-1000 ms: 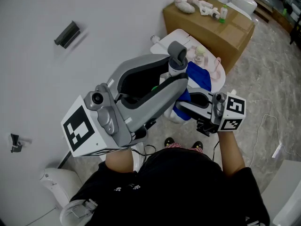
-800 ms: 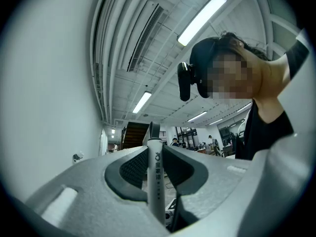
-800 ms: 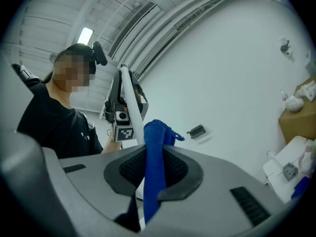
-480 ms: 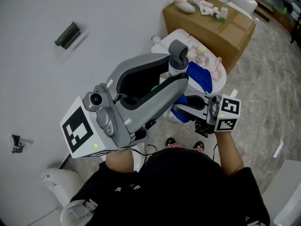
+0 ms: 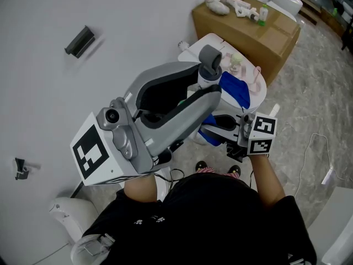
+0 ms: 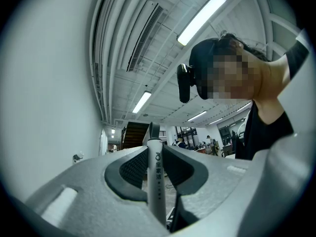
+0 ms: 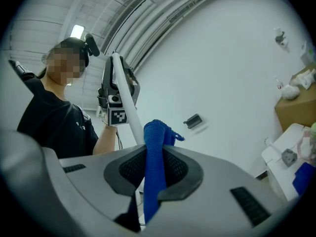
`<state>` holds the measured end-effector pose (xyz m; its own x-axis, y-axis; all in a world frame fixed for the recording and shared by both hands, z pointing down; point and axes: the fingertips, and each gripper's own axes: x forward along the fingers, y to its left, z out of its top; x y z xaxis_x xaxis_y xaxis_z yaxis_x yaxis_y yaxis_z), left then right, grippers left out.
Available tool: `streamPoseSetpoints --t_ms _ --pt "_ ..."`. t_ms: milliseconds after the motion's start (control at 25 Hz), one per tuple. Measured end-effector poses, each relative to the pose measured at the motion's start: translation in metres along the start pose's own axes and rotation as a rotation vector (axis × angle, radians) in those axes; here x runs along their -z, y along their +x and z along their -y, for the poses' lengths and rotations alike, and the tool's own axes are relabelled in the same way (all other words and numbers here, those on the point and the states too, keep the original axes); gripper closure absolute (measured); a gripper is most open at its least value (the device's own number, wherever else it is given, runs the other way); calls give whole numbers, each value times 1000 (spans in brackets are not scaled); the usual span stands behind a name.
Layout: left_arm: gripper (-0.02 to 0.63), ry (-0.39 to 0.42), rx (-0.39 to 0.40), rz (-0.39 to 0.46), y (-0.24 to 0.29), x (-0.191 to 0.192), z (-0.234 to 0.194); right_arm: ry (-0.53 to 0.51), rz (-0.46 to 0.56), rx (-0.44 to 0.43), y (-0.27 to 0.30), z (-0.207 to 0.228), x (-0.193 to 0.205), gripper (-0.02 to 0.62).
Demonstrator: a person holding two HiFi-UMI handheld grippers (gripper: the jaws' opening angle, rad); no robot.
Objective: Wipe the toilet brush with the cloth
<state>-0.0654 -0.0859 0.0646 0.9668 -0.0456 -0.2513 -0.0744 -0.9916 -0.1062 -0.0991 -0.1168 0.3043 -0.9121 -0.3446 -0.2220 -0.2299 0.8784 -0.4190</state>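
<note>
Two grippers, and both have something in them. My left gripper is clamped on the brush. Its pale handle stands up between the ribbed pads, and its grey cap sits above the jaw tips. My right gripper is closed on the cloth, a blue fold pinched edge-on between the pads. The cloth's top end pokes out past the jaw tips and its tail hangs below them.

In the right gripper view the handle slants up from behind the cloth toward my left hand. The cloth's top end is just beside the handle, but I can't tell whether they touch. From the head view, the brush is held in the air over the near edge of the toilet, close to the wall. A box stands beyond the toilet, against the same wall.
</note>
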Motion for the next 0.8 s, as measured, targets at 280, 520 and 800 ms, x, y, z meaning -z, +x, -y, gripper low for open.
streamPoseSetpoints --t_ms 280,520,800 --pt "512 6 -1 4 0 -1 0 11 -18 13 0 6 12 531" --pt "512 7 0 4 0 -1 0 22 -41 30 0 12 24 531" --pt "512 3 -1 2 1 -1 0 41 -76 48 0 16 38 531"
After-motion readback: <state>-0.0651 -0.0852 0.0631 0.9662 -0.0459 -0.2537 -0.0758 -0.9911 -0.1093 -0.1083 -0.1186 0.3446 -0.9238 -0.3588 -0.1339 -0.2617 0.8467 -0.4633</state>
